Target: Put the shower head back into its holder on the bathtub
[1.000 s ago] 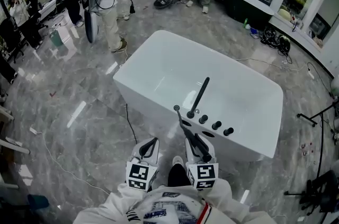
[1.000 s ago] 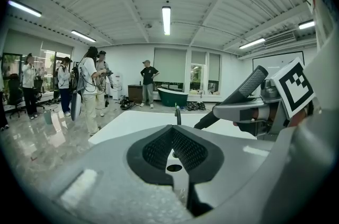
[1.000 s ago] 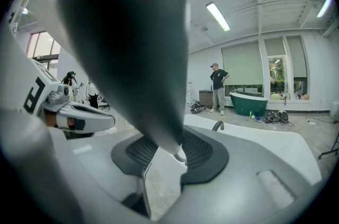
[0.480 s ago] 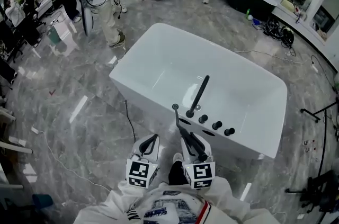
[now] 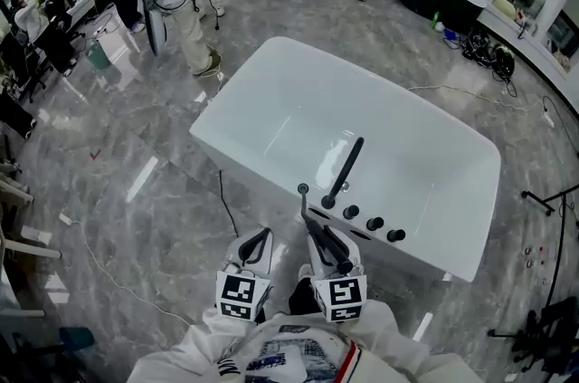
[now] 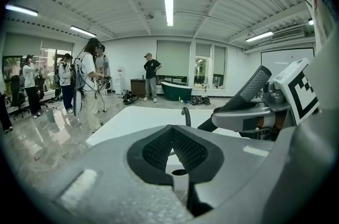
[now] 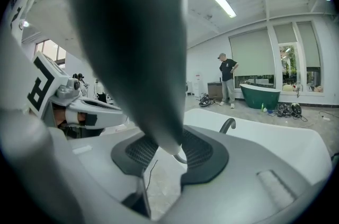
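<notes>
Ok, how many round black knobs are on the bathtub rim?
3 knobs in a row on the rim: one next to the spout, one in the middle, one farthest right. None looks hidden.

A glossy white bathtub stood on a grey, white-veined marble floor. Its slim spout and round knobs were matte black, like the black wand-shaped shower head. The left hand-held gripper and right hand-held gripper were white, with black dimpled pads and black-and-white square markers. A dark green tub stood behind.
</notes>
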The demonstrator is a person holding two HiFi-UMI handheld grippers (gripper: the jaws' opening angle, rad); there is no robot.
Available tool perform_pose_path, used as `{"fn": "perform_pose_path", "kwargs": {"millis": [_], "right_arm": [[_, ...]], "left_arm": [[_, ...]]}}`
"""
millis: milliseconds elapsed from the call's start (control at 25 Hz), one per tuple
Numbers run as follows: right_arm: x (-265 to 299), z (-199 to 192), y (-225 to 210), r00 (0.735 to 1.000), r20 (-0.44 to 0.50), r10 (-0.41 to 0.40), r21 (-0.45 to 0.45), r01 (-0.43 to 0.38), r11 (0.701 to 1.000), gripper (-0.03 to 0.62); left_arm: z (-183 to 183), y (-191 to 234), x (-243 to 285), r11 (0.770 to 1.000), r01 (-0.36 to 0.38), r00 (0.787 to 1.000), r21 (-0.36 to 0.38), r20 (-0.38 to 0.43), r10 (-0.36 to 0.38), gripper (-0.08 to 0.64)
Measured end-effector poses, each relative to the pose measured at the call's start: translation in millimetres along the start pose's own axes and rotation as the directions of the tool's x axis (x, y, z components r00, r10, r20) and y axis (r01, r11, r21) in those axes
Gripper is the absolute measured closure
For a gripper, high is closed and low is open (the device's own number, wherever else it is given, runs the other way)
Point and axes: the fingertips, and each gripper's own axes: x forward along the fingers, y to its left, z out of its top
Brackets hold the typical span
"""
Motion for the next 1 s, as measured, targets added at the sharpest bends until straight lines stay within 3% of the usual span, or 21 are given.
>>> {"fn": "perform_pose_path", "kwargs": {"millis": [1000], "right_arm": [[53.4, 13.4, -43.9, 0.996, -0.022, 0.084, -0.014, -0.084, 0.996, 0.454]], "left_arm": [[12.7, 16.6, 65.3, 0.997, -0.077, 0.997, -0.025, -0.033, 0.076, 0.558]]}}
